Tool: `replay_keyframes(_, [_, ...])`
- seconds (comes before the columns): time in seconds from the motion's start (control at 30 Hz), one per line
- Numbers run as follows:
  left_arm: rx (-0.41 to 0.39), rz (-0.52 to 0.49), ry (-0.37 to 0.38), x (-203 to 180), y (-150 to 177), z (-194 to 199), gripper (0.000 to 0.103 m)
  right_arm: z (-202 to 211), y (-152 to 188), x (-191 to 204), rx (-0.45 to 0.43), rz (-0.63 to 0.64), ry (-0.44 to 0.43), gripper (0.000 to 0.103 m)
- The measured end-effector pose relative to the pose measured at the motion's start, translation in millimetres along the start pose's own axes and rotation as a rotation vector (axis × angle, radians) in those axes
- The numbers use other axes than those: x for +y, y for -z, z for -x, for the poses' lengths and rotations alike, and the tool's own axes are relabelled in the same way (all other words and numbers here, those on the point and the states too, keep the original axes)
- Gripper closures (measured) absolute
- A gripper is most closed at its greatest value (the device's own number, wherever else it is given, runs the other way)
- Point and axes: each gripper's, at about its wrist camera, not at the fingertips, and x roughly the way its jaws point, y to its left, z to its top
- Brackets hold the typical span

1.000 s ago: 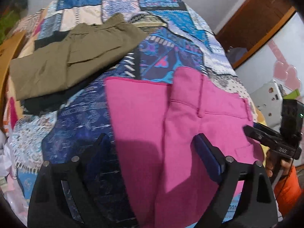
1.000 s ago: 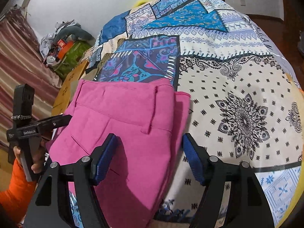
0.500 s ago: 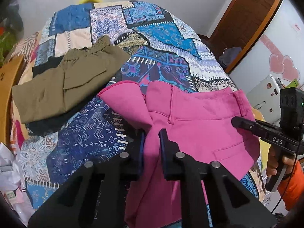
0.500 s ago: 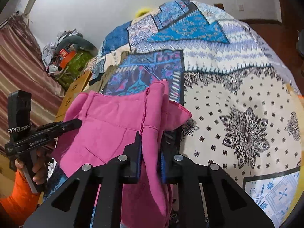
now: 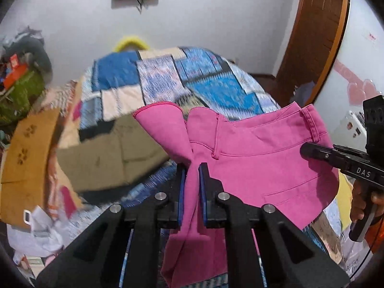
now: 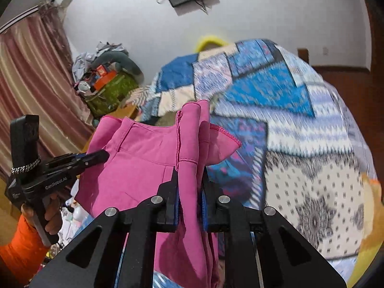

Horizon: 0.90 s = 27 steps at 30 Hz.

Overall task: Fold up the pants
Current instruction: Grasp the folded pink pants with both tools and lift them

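The pink pants (image 5: 259, 158) hang lifted above the patchwork bedspread (image 5: 211, 88), held up at two places along their upper edge. My left gripper (image 5: 192, 168) is shut on a bunched fold of the pink fabric near the fly seam. My right gripper (image 6: 189, 175) is shut on another bunched fold of the pink pants (image 6: 144, 163) at the opposite end. Each view shows the other hand-held gripper beside the cloth: the right gripper (image 5: 312, 150) at the right of the left wrist view, the left gripper (image 6: 103, 154) at the left of the right wrist view. The legs drop out of sight below.
Folded olive pants (image 5: 115, 153) lie on the bed's left side, over something dark. A cardboard box (image 5: 26, 158) and loose papers sit left of the bed. A brown door (image 5: 316, 36) stands at the right, a curtain (image 6: 31, 84) and a clutter pile (image 6: 108, 81) at the left.
Both grippers went from open over the flat pants to shut on them. They then rose, lifting the pants' upper edge off the bedspread, and both views tilted up toward the wall.
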Motion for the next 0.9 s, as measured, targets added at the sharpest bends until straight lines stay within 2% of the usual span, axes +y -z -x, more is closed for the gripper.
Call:
replay_keyframes(0.23, [-0.086,0.017,-0.061,39.9,-25.6,13.6,0.092,-23.9,-35.7,29.5,-0.033,0.050,-0.021,0.091])
replay_keyframes(0.43, [-0.109,0.037,-0.115,79.0,-34.8,6.2,0.093,-65.4,-64.6,51.8,-0.022,0.074,-0.039,0.091])
replay_keyframes(0.67, [-0.071,0.095,-0.168,136.3,-43.7,-27.1,0.093,-131.4,-85.5,70.3,0.027,0.095,-0.063,0.091])
replay_keyframes(0.9, [0.000,0.161,-0.216,185.7,-41.5,-79.1,0.093,-210.2,-98.4,80.1,0.116,0.134,-0.059,0.091])
